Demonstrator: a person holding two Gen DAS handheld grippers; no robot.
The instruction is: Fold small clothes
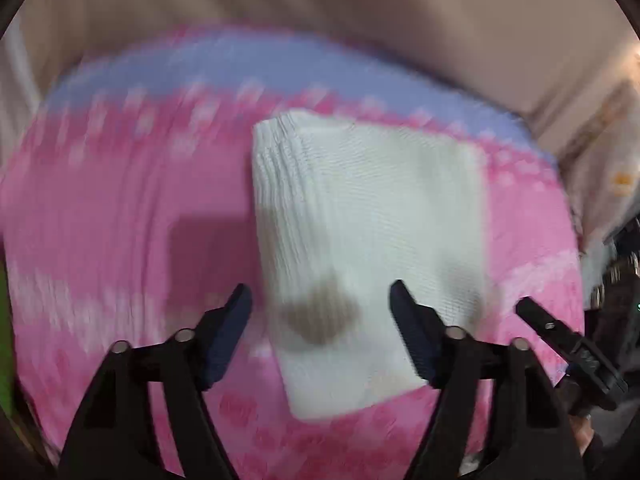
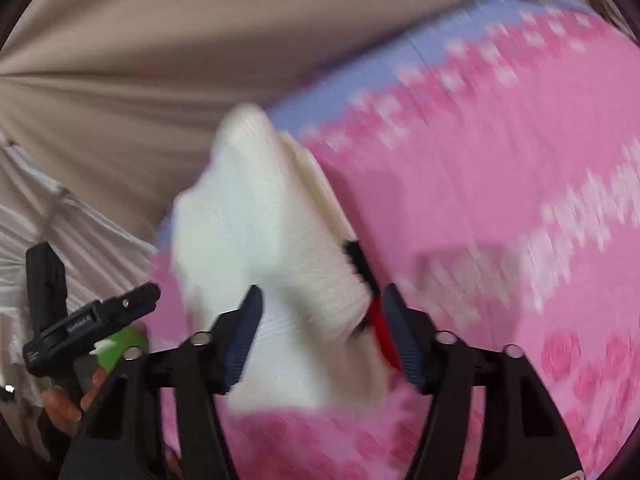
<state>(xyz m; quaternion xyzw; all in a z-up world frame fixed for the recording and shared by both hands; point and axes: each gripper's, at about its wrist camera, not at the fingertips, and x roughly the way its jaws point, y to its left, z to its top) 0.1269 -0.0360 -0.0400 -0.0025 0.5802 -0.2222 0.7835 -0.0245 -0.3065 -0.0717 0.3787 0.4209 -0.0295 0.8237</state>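
Observation:
A folded white ribbed garment (image 1: 372, 248) lies flat on a pink patterned cloth (image 1: 120, 208). My left gripper (image 1: 322, 296) is open above its near edge, fingers apart on either side, not touching it. In the right wrist view the same white garment (image 2: 256, 240) shows with a black and red tag (image 2: 374, 304) at its edge. My right gripper (image 2: 322, 300) is open just above its near end. Both views are blurred by motion.
The pink cloth (image 2: 500, 168) has a lilac border (image 1: 248, 64) and covers a raised surface. Beige fabric (image 1: 360, 4) lies behind it. The other gripper's black body shows at each view's edge (image 1: 576, 352) (image 2: 84, 320). Pale pleated fabric (image 2: 80, 224) is at left.

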